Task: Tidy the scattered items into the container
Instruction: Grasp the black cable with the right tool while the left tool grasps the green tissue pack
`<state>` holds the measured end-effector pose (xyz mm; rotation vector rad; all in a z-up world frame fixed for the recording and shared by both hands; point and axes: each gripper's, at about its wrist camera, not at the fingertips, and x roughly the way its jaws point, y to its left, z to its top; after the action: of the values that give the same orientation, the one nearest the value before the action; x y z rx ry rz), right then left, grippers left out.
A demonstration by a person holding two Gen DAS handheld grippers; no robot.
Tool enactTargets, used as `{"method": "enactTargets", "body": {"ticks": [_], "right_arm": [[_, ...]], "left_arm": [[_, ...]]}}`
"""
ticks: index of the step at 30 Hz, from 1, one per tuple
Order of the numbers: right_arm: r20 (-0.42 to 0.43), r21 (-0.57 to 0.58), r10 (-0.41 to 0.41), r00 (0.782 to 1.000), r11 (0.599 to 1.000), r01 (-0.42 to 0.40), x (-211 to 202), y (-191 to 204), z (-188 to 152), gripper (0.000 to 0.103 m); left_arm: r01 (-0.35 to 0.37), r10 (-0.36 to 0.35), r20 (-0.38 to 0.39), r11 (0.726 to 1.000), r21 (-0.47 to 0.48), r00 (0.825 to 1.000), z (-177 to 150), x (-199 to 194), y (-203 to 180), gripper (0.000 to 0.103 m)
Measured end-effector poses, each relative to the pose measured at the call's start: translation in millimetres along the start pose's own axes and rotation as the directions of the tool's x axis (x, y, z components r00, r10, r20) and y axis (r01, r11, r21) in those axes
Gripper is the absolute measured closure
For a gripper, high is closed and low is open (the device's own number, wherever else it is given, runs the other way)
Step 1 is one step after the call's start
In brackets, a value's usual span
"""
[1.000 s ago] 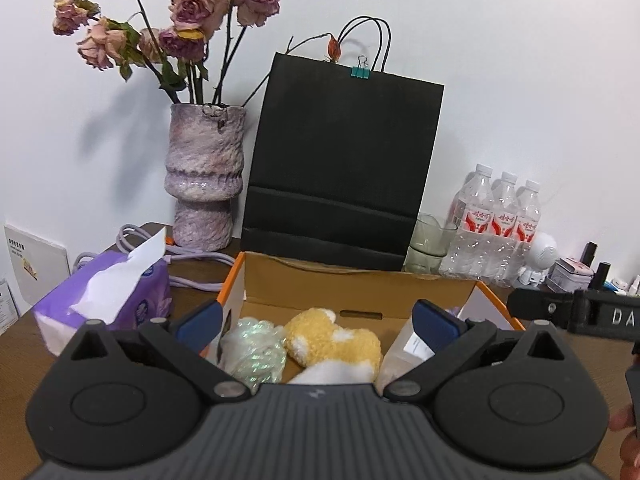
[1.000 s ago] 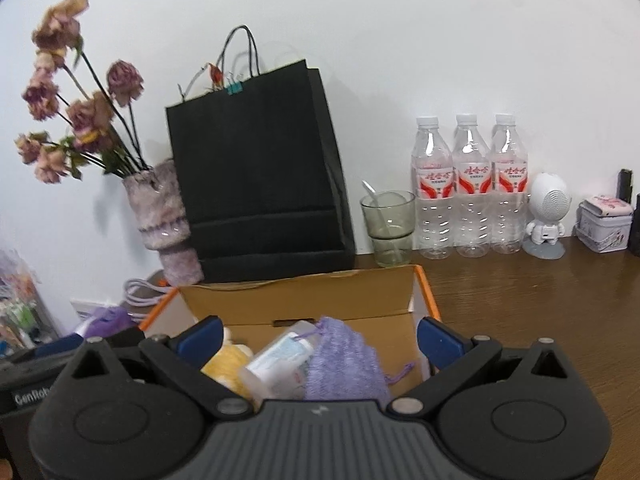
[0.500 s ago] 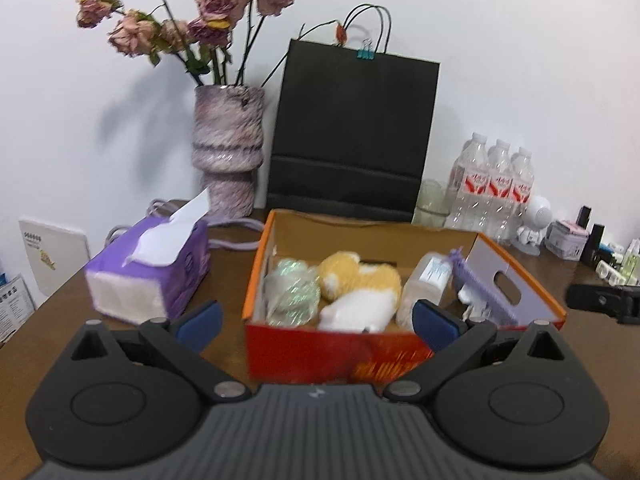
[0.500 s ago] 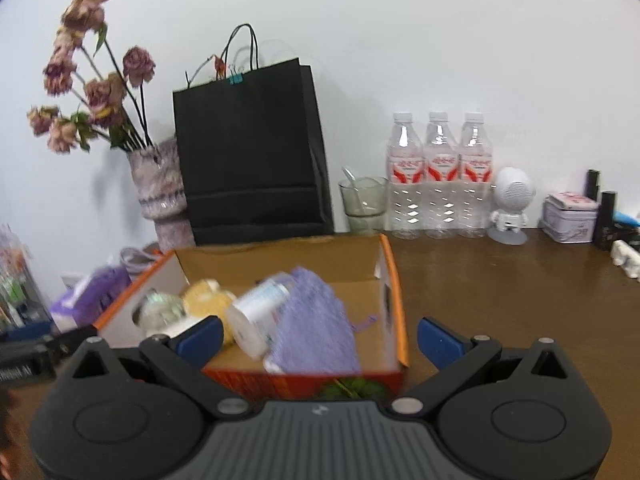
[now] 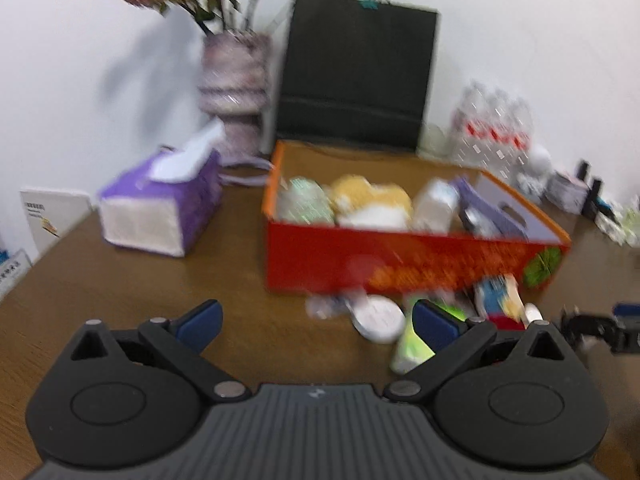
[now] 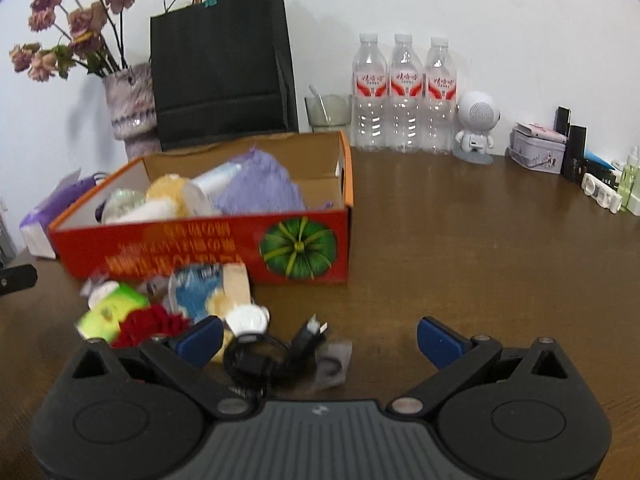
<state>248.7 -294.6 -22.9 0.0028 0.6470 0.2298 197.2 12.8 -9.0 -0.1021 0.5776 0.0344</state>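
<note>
While both tools [image 5: 316,322] [image 6: 319,338] gape empty, 3 bottles [image 6: 404,92] stand behind 1 box [image 6: 200,248].

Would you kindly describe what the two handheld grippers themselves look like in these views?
Both look alike: the left gripper and right gripper have matte black bodies with two round discs, silver pivot pins, a ribbed grey centre panel bearing a small pale mark, and angled black arms ending in blue pads. No sleeves or cables of theirs show.

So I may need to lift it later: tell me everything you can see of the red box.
The red box is open-topped cardboard with an orange rim, plain brown inside, yellow lettering and a green pumpkin picture on its front. It sits flat on the wooden table, holding soft yellow, white and purple items. Small loose items lie against its front base.
</note>
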Motion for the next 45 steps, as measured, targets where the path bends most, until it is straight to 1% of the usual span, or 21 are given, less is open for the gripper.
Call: {"method": "enactTargets", "body": {"ticks": [4,8,9,13,16,20,21,25,26,27,28,29,30,32,33,35,37,41,42,43,45], "right_arm": [[0.013,-0.025,-0.035,0.999,0.999,0.035,0.7,1.2,-5.0,0.001],[0.032,-0.044,-0.028,0.999,0.999,0.029,-1.5,0.8,-6.5,0.003],[0.029,-0.046,-0.026,0.999,0.999,0.027,-0.7,0.5,-6.2,0.005],[0.012,-0.047,-0.025,1.0,0.999,0.025,4.2,-2.3,-6.8,0.005],[0.009,-0.045,-0.004,1.0,0.999,0.005,6.0,-2.1,-7.0,0.006],[0.005,-0.071,0.012,1.0,0.997,-0.011,9.6,5.1,-8.4,0.007],[0.005,-0.077,0.011,1.0,0.997,-0.011,11.0,7.0,-8.4,0.008],[-0.009,-0.113,0.011,1.0,0.994,-0.012,19.2,14.8,-7.7,0.021],[-0.009,-0.113,0.019,1.0,0.993,-0.02,20.3,15.2,-7.8,0.022],[-0.011,-0.108,0.032,0.999,0.994,-0.033,21.0,14.6,-7.5,0.028],[-0.015,-0.096,0.052,0.999,0.994,-0.053,21.2,13.4,-6.5,0.043],[-0.014,-0.085,0.072,0.997,0.994,-0.072,20.7,12.5,-5.7,0.054],[-0.01,-0.085,0.082,0.997,0.993,-0.083,19.6,12.7,-5.5,0.066],[0.01,-0.105,0.081,0.997,0.991,-0.08,15.3,14.6,-6.8,0.083],[0.018,-0.104,0.085,0.996,0.991,-0.083,13.1,14.7,-7.2,0.099],[0.03,-0.087,0.107,0.994,0.991,-0.104,9.4,12.9,-7.5,0.099],[0.042,-0.087,0.112,0.993,0.99,-0.108,6.6,13.0,-8.3,0.099],[0.057,-0.085,0.113,0.992,0.991,-0.108,4.3,14.1,-7.5,0.099],[0.053,-0.077,0.113,0.992,0.991,-0.108,5.6,13.3,-6.3,0.094],[0.047,-0.064,0.108,0.993,0.992,-0.105,8.2,11.9,-4.5,0.085],[0.035,-0.059,0.088,0.995,0.995,-0.086,13.3,9.9,-2.2,0.075]], "left_arm": [[0.037,-0.036,-0.036,0.999,0.032,0.999,-7.0,11.3,-16.5,0.0],[0.06,-0.057,-0.056,0.997,0.055,0.997,-9.3,21.9,-30.1,0.0],[0.062,-0.058,-0.061,0.996,0.06,0.996,-9.7,24.3,-32.5,0.0],[0.06,-0.055,-0.074,0.996,0.069,0.996,-11.2,30.4,-36.9,0.0],[0.056,-0.051,-0.082,0.996,0.065,0.995,-11.2,35.1,-36.9,0.0],[0.063,-0.057,-0.089,0.996,0.063,0.994,-10.2,39.9,-36.8,0.0],[0.069,-0.063,-0.088,0.996,0.065,0.994,-10.0,40.2,-37.6,0.0],[0.072,-0.064,-0.091,0.994,0.085,0.994,-9.9,43.4,-43.3,0.0],[0.072,-0.064,-0.096,0.993,0.09,0.993,-10.3,45.5,-44.7,0.003],[0.081,-0.072,-0.106,0.993,0.088,0.992,-10.7,47.5,-45.2,0.009],[0.093,-0.084,-0.105,0.992,0.083,0.991,-10.9,47.5,-45.3,0.025],[0.105,-0.097,-0.097,0.991,0.085,0.991,-10.8,45.6,-45.7,0.051],[0.118,-0.11,-0.093,0.989,0.088,0.99,-11.0,43.5,-46.0,0.054],[0.133,-0.126,-0.085,0.988,0.082,0.988,-12.7,39.5,-45.4,0.054],[0.139,-0.134,-0.078,0.987,0.075,0.988,-13.4,37.3,-44.3,0.054],[0.136,-0.132,-0.06,0.989,0.065,0.989,-14.0,32.9,-43.5,0.054],[0.132,-0.129,-0.048,0.989,0.06,0.99,-14.3,29.3,-43.1,0.054],[0.138,-0.136,-0.051,0.99,0.036,0.989,-14.9,27.7,-41.1,0.054],[0.137,-0.135,-0.05,0.99,0.033,0.99,-15.1,27.2,-40.9,0.054],[0.137,-0.135,-0.048,0.99,0.03,0.99,-15.2,26.6,-40.8,0.054],[0.138,-0.137,-0.046,0.99,0.024,0.99,-15.6,26.1,-39.9,0.054]]}}
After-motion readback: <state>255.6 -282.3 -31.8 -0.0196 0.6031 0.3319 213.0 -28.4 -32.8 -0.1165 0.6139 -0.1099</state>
